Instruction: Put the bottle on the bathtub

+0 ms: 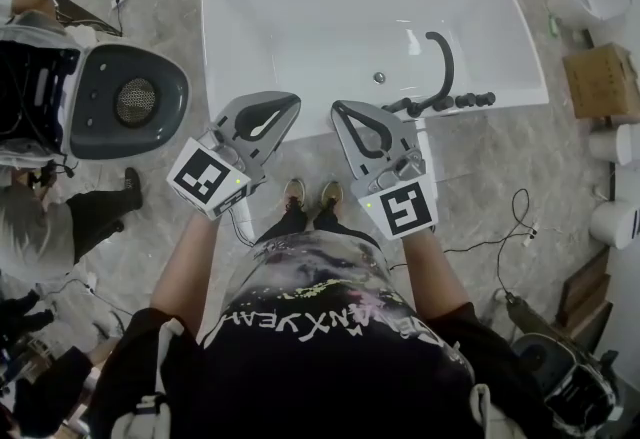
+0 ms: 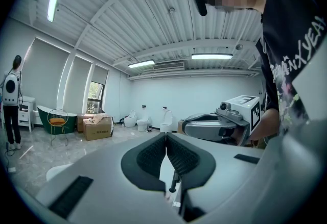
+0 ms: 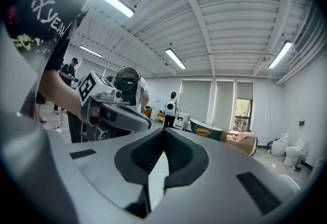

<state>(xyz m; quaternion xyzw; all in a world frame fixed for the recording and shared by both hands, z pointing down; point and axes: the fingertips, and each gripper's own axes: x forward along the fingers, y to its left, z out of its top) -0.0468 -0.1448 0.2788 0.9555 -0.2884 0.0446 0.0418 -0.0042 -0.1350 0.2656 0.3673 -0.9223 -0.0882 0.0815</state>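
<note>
I hold left tongs (image 1: 281,107) and right tongs (image 1: 343,110) side by side over one bathtub (image 1: 300,7); both pinched together, empty.

Bathtub (image 1: 300,17): upper ctr of frame.
Faucet (image 1: 441,67): on Bathtub near rim, right part.
Left gripper (image 1: 288,107): over near rim, ctr-left.
Right gripper (image 1: 342,111): just right of Left gripper, left of Faucet.
Cardboard box (image 1: 600,79): right edge of frame, apart from Bathtub.

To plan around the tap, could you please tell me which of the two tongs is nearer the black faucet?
The right tongs, shut and empty, are close beside the black faucet on the bathtub rim; the left tongs sit farther away.
</note>
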